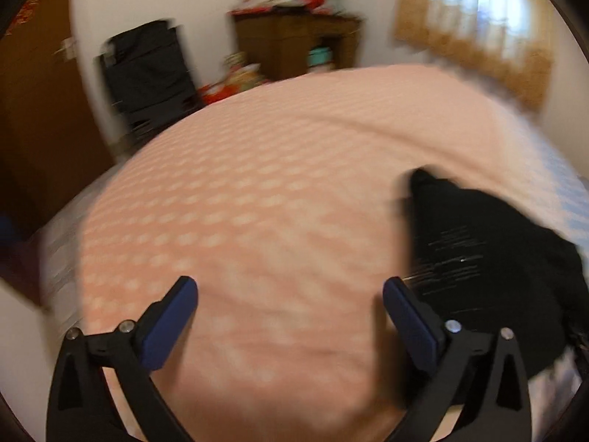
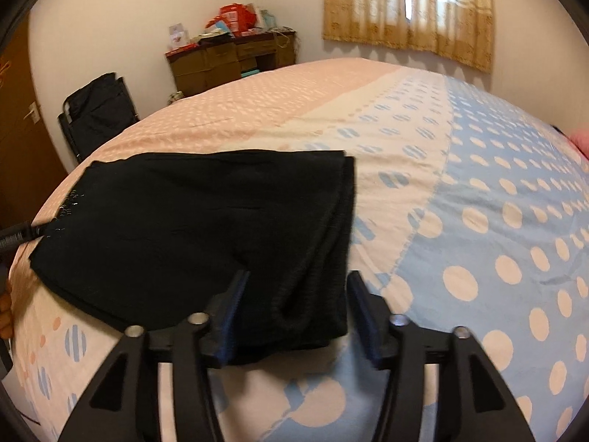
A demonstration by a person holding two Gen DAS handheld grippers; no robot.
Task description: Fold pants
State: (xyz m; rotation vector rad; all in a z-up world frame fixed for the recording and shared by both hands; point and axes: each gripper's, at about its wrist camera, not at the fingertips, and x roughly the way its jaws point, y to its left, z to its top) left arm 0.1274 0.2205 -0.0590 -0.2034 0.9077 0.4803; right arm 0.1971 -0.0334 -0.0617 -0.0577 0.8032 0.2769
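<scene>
The black pants (image 2: 191, 221) lie folded into a compact rectangle on the bed. In the right wrist view my right gripper (image 2: 294, 291) is open, its blue pads either side of the pants' near right corner, without pinching it. In the blurred left wrist view the pants (image 1: 489, 265) lie at the right, just beyond the right finger. My left gripper (image 1: 289, 294) is open and empty over the pink sheet. A black tip of the left tool shows at the pants' left edge (image 2: 16, 237).
The bed has a pink dotted sheet (image 1: 257, 202) and a blue and cream dotted sheet (image 2: 497, 202). Beyond the bed stand a black folding chair (image 2: 95, 114), a cluttered brown desk (image 2: 235, 59) and a curtained window (image 2: 408, 11).
</scene>
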